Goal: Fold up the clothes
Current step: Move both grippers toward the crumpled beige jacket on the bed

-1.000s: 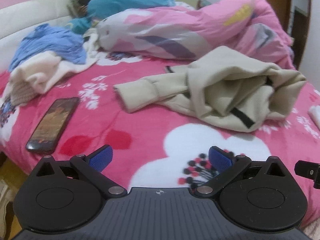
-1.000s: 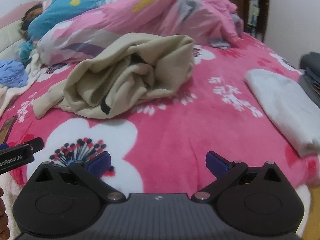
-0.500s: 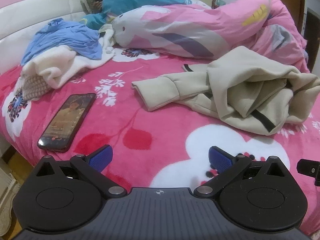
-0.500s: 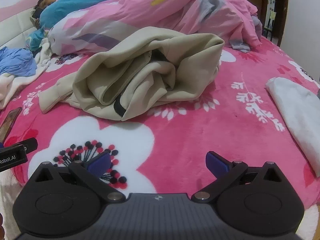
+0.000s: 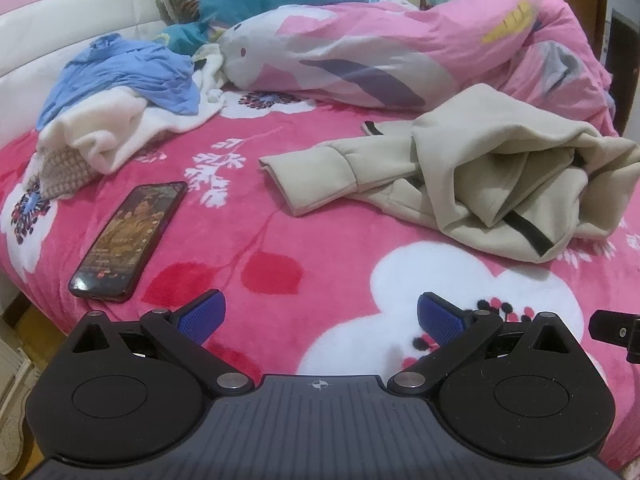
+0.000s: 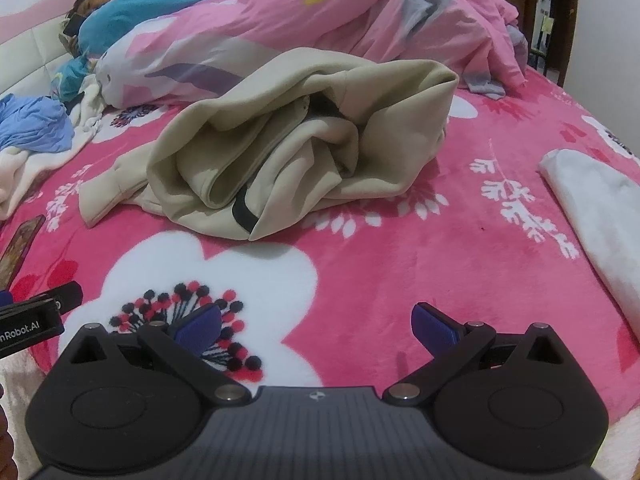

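The left gripper (image 5: pixel 318 314) has its blue fingers (image 5: pixel 200 315) spread wide with nothing between them. The right gripper (image 6: pixel 318 326) has its fingers (image 6: pixel 434 328) spread wide too, and they hold nothing. Both hang over a pink flower blanket (image 5: pixel 280 248) on the bed.

A crumpled tan hoodie (image 6: pixel 288 160) lies ahead of the right fingers, not touching them. Seen from the left gripper, the hoodie (image 5: pixel 480 184) sits ahead and to the right, with one sleeve (image 5: pixel 316 176) poking out.

A phone (image 5: pixel 128 240) lies ahead of the left finger. A folded white cloth (image 6: pixel 596 216) lies far right of the right fingers.
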A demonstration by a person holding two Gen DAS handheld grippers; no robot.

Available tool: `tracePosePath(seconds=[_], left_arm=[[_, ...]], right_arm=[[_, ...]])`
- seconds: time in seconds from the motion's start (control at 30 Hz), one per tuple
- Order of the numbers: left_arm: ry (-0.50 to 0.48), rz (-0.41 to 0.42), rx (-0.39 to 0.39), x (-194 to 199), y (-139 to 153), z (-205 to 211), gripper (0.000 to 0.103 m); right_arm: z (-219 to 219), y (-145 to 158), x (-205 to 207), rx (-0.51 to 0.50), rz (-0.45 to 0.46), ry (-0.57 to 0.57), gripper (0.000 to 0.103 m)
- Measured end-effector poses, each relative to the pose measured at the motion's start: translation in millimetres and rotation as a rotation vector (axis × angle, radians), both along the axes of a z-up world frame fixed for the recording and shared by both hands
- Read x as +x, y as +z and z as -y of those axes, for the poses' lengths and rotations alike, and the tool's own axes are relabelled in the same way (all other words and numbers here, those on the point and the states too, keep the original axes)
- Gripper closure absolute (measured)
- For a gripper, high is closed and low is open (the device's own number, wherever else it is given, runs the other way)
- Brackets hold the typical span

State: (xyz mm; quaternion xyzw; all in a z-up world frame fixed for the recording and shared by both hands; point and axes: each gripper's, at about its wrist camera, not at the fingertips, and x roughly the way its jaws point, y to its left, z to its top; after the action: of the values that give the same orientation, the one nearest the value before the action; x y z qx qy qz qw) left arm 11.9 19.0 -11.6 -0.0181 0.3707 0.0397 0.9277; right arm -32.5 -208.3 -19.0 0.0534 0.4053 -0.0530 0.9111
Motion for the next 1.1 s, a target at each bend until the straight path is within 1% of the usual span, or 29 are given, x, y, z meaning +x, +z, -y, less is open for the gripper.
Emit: tracePosePath(seconds=[0.13,0.57,0.93,1.1], left_arm=[[-0.004,0.012,-0.003,-0.4,-0.6,0.8,0.000],[-0.014,0.011,0.009,2.0,-1.8,3.3,0.000],[-0.025,0.011,0.022,10.4,-2.8,6.0,0.000],[-0.023,0.011,-0.008,21.4,-4.3,2.5,0.000]], right_arm=[[-0.6,-0.4,0.5,0.001,0.001,0.000,0.000],[0.6,-2.5,4.5,0.013,-0.001,-0.002,0.000],[3.7,-4.4,14.0,0.047,0.004,-0.008,0.000],[8.6,-7.5,22.9,0.085,0.007,-0.008,0.000]])
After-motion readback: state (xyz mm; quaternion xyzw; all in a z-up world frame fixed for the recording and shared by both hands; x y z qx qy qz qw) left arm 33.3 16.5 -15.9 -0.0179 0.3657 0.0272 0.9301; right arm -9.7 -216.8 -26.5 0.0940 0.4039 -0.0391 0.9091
